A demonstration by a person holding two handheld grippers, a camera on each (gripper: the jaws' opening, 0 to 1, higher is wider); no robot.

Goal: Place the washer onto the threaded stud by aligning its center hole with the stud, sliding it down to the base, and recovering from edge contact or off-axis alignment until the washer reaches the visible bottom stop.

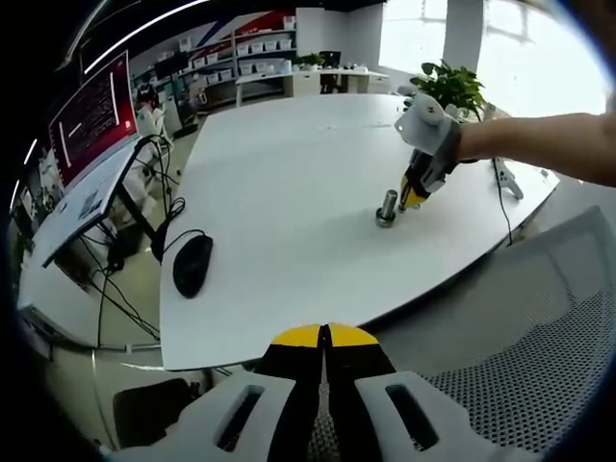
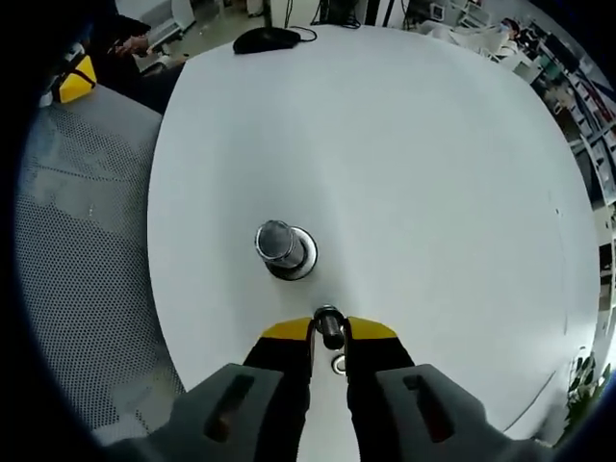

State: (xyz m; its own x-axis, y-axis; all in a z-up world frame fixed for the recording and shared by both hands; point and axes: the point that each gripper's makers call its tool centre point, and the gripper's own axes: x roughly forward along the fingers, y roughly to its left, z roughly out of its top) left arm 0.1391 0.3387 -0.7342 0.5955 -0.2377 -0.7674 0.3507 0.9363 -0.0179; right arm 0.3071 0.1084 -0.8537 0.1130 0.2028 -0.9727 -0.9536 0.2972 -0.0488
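The threaded stud (image 2: 277, 243) stands upright on its round metal base (image 2: 302, 265) on the white table (image 2: 414, 164). My right gripper (image 2: 328, 333) hovers just short of it, shut on the small dark washer (image 2: 329, 323), which is pinched between the yellow tips. In the left gripper view the right gripper (image 1: 412, 195) hangs beside the stud (image 1: 387, 206), slightly to its right, with the person's arm reaching in from the right. My left gripper (image 1: 324, 336) is held back from the table's near edge, its yellow tips together with nothing between them.
A black mouse (image 1: 191, 265) with its cable lies near the table's left corner. A grey mesh chair (image 1: 539, 356) stands at the near side. A monitor (image 1: 91, 117) on another desk is at the left, and a plant (image 1: 450, 87) behind the table.
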